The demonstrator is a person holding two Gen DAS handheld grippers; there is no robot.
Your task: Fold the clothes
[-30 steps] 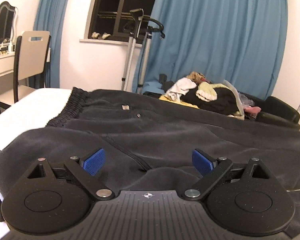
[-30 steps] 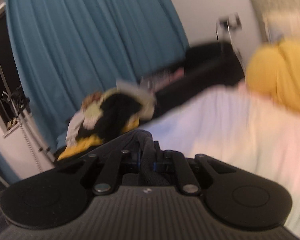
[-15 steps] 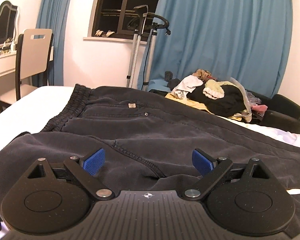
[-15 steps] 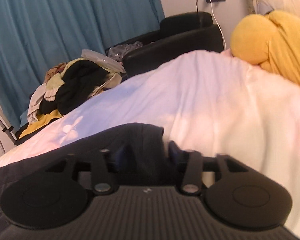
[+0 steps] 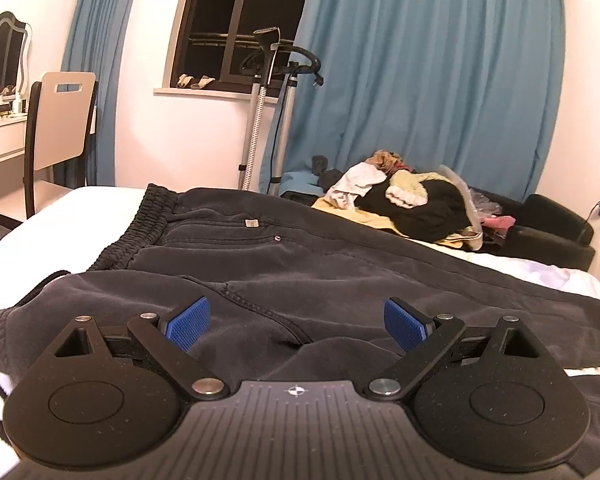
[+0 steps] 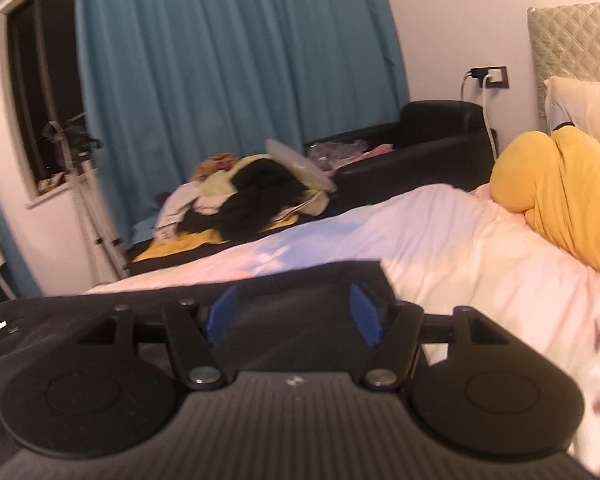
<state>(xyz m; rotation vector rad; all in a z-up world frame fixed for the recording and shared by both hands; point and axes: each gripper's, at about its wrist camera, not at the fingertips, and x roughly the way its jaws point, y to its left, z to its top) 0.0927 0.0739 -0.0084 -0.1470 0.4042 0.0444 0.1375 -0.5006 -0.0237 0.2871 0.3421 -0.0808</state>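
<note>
Dark grey fleece trousers (image 5: 300, 256) with an elastic waistband lie spread flat, lightly creased, beneath both claws. Left gripper (image 5: 298, 322) and right gripper (image 6: 294, 312) gape wide, holding nothing.

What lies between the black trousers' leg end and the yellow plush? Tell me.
Only bare white bedding separates the black trousers from the yellow plush; the right wrist view shows it.

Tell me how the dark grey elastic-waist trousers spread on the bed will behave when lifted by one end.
The dark grey trousers look floppy: soft creases run across them, so they should sag and drape. The fabric looks thick, so probably weighty for cloth. The matte surface suggests the blue pads of the open left gripper would hold without slipping.
</note>
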